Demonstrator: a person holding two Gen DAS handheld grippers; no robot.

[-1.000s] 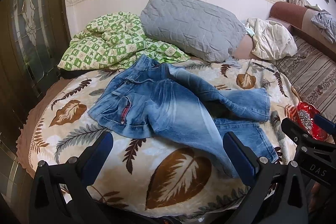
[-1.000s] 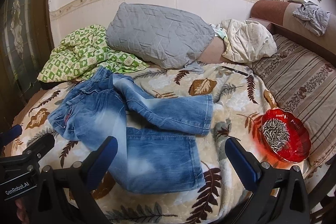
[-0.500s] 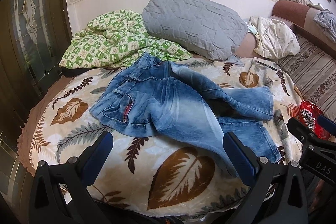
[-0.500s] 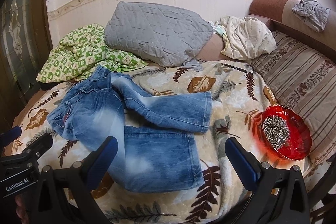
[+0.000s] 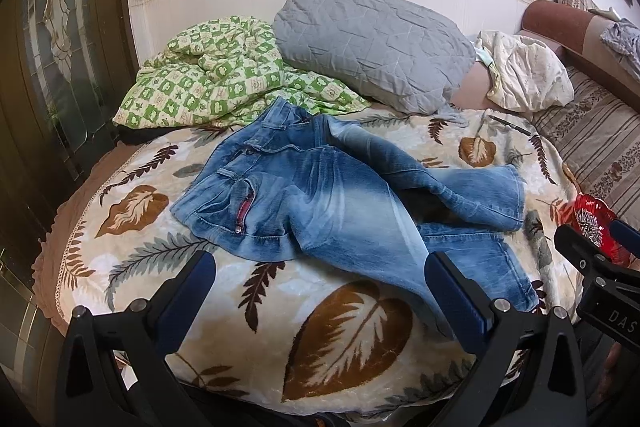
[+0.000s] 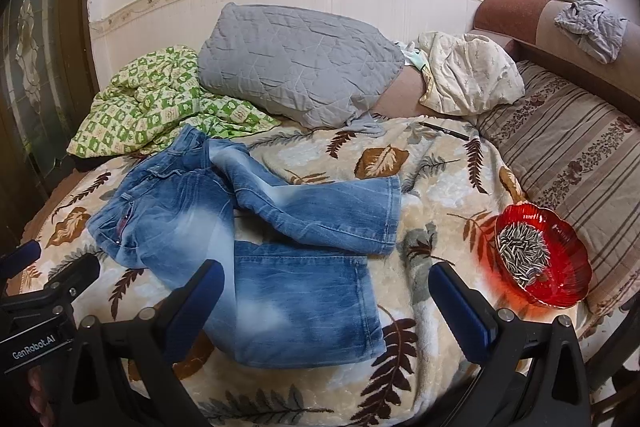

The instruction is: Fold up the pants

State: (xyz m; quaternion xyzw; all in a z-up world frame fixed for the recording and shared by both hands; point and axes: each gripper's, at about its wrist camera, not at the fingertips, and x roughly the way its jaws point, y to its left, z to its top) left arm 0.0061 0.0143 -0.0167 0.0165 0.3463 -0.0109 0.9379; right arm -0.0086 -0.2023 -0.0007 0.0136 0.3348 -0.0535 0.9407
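The blue jeans (image 6: 256, 239) lie unfolded on the leaf-print blanket (image 5: 344, 339), waistband toward ten o'clock against the green checked quilt (image 5: 224, 83), legs running out toward four o'clock. One leg is bent across toward three o'clock and overlaps the other, so the pair is neither flat nor aligned; nothing of the fold looks done yet.

The left gripper (image 5: 320, 291) hangs above the near edge of the blanket with its blue pads spread wide and nothing between them, aimed at the seat and upper thigh. The right gripper (image 6: 326, 301), equally wide apart and empty, hangs above the hem end of the nearer leg. That split probably serves the job: one tool for the waist end, one for the cuffs (the two ends that must meet).

A red glass dish of sunflower seeds (image 6: 544, 259) sits at three o'clock of the cuffs, near but apart, likely the thing to avoid when a leg is swung. The grey quilted pillow (image 6: 296, 63) and a dark pen (image 6: 444, 131) lie beyond at twelve to one o'clock, well clear.
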